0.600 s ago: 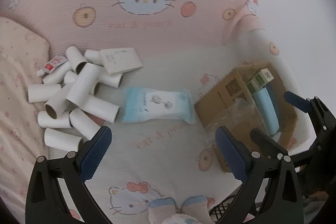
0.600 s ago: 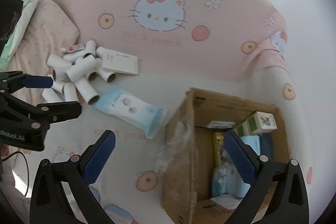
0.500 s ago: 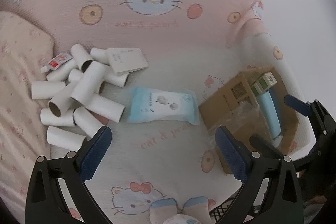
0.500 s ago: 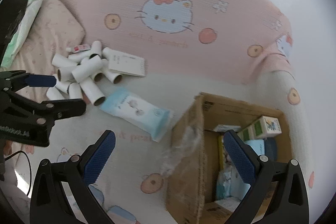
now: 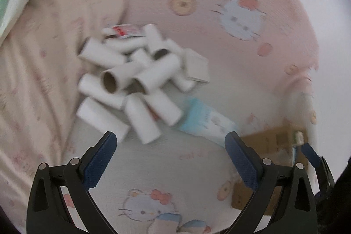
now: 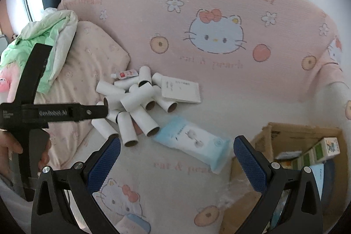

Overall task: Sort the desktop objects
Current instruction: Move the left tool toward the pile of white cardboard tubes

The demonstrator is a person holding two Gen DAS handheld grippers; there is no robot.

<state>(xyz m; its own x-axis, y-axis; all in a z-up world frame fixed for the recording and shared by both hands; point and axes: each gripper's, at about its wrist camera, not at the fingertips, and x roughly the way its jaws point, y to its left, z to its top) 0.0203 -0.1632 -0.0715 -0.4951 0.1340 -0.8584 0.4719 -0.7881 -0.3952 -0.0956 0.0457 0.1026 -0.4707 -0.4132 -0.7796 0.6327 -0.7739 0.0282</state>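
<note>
Both grippers hang wide open and empty over the bedsheet (image 6: 252, 115), and the loose pile of cardboard tubes (image 5: 129, 84) could roll and scatter if a jaw clips just one. That pile lies far of the left gripper (image 5: 171, 142) and a little left; the blue wipes pack (image 6: 193, 142) sits between the right gripper (image 6: 176, 147) jaws' line, just far of them, with the cardboard box (image 6: 285, 131) at near right.

Your left gripper (image 5: 171, 143) tilted downward, jaws spread wide and empty, your right gripper (image 6: 176, 147) likewise agape at lower frame, your hand (image 6: 13, 146) at left edge.
</note>
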